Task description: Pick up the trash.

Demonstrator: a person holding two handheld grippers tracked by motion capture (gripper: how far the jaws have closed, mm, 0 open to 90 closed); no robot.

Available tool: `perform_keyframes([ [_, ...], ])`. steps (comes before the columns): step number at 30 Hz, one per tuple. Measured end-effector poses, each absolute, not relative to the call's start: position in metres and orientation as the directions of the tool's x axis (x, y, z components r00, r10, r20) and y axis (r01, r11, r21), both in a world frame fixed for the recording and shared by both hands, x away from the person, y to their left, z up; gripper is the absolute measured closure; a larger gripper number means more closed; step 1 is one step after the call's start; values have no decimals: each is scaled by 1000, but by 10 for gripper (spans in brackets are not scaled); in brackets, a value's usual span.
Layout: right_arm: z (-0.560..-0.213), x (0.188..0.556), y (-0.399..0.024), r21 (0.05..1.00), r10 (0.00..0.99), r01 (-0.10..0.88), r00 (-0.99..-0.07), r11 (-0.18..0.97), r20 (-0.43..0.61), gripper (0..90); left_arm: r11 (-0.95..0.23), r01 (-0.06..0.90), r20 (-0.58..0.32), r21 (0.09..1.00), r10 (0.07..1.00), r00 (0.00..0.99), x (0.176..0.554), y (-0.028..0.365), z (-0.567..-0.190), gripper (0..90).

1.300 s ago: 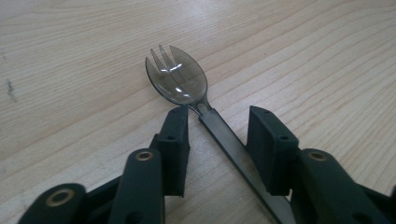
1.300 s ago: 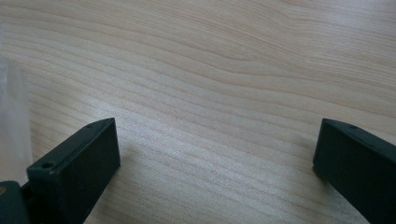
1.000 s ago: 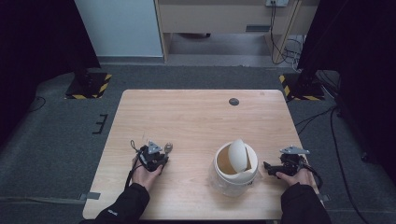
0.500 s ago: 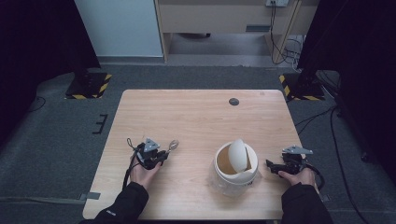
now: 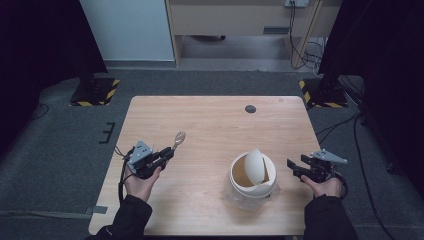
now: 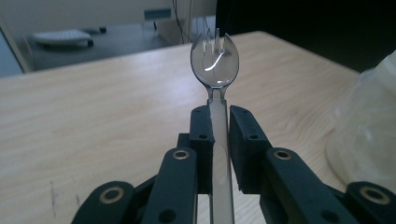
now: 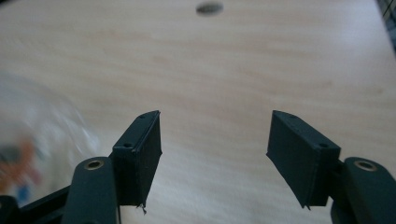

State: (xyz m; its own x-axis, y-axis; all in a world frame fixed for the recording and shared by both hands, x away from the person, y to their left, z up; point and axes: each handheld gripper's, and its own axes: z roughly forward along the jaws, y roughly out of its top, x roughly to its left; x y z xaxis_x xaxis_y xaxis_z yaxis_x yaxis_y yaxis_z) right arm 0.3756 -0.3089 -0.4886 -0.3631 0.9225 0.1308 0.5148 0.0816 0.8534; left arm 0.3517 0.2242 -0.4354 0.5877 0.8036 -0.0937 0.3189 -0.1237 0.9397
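Left gripper [image 5: 161, 156] has its jaws clamped tight on the handle of a clear plastic spork [image 5: 178, 138]. In the left gripper view the handle sits pinched between the pads [image 6: 201, 135], and the bowl of the spork [image 6: 215, 58] sticks out past the tips, above the surface [image 5: 210, 125]. Right gripper [image 5: 296, 167] holds nothing: its jaws have just been closing and stand about half open with bare wood between them. It sits just right of the white tub [image 5: 252, 176], not touching. The tub stands near the front edge with its lid tilted up inside the rim.

Step in hand: spork picked up, carry phase. Likely next: bring the spork over to the tub opening, tines first. The right gripper probably needs to steady the tub wall or deal with that lid. Watch the thin handle; it could pivot in the grip.
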Motion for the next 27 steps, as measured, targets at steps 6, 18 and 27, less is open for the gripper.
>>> perform_keyframes([
  [6, -459, 367, -301, 914, 911, 405, -379, 4, 164, 392, -88, 237, -80, 968, 783, 618, 342, 221, -417, 795],
  [18, -394, 349, -283, 961, 850, 262, -485, -83, 206, 410, -53, 158, -71, 986, 724, 686, 326, 202, -392, 795],
  [27, -357, 332, -254, 972, 776, 198, -590, -126, 221, 413, -43, 97, -42, 994, 676, 736, 313, 188, -378, 795],
])
